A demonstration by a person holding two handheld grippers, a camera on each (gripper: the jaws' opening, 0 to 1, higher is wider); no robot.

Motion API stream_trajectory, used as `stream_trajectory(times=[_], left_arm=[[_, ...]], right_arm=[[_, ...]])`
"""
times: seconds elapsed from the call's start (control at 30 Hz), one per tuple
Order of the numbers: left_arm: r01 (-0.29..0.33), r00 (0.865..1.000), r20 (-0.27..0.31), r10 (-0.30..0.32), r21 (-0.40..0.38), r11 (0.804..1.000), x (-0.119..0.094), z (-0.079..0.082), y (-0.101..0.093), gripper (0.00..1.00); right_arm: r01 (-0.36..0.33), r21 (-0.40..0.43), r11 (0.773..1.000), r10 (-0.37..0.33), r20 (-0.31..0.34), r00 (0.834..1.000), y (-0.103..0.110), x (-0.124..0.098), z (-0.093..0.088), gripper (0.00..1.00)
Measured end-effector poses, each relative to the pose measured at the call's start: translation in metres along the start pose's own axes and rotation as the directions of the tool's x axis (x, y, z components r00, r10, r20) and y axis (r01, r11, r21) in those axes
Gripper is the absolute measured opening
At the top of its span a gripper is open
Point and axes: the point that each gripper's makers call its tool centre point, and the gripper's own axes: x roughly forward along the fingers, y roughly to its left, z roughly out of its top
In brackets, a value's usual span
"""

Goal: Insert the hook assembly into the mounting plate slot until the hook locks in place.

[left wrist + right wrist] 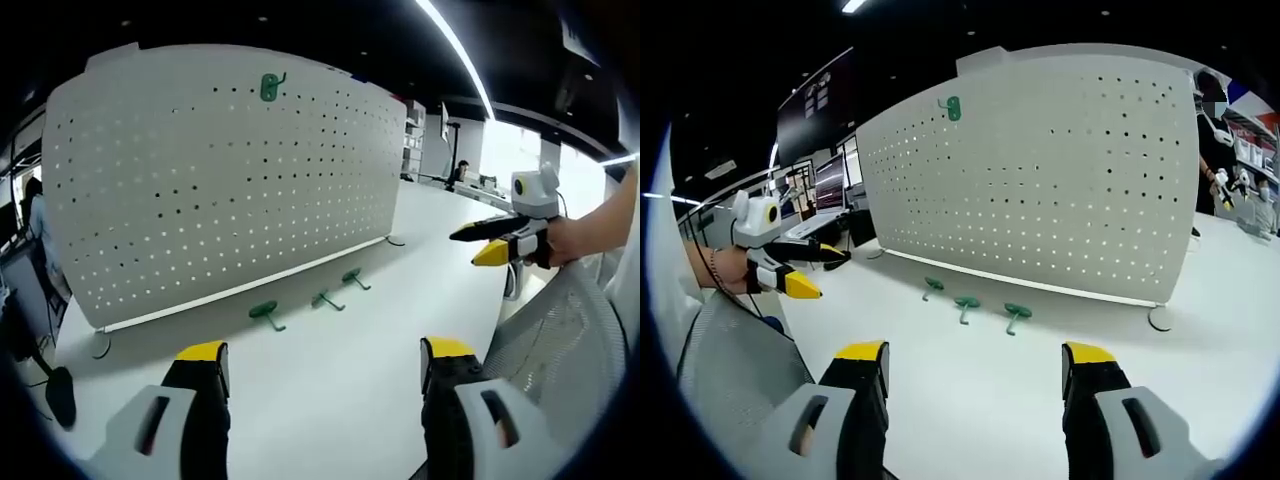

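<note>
A white pegboard mounting plate (220,190) (1040,190) stands upright on the white table (340,390) (970,400). One green hook (268,88) (952,108) hangs near its top edge. Three loose green hooks (266,314) (325,299) (352,277) lie on the table in front of the board's foot, also seen as hooks (932,287) (966,305) (1016,314). My left gripper (325,352) (790,268) is open and holds nothing, well short of the hooks. My right gripper (975,353) (492,242) is open too, a hand holding it at the table's side.
A grey mesh chair back (565,345) (730,360) sits at the table's near edge. The board rests on round feet (100,345) (1160,318). Desks with monitors (830,180) stand behind, and a person (1212,130) stands beyond the board.
</note>
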Motion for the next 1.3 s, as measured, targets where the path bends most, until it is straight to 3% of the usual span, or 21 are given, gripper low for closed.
stream_trajectory(times=[0.8, 1.03, 1.3], left_arm=[[0.09, 0.989, -0.129, -0.074, 0.129, 0.987, 0.013, 0.005, 0.031, 0.79], [0.148, 0.976, -0.188, -0.11, 0.202, 0.968, 0.02, 0.006, 0.039, 0.8], [0.173, 0.969, -0.218, -0.119, 0.25, 0.953, 0.026, 0.014, 0.049, 0.79]], right_arm=[[-0.012, 0.021, 1.0, 0.012, 0.001, 1.0, 0.003, 0.001, -0.001, 0.67], [-0.023, 0.007, 1.0, 0.023, -0.008, 1.0, 0.006, 0.003, -0.001, 0.67], [-0.033, 0.012, 0.999, 0.034, -0.017, 0.999, 0.008, 0.003, -0.004, 0.67]])
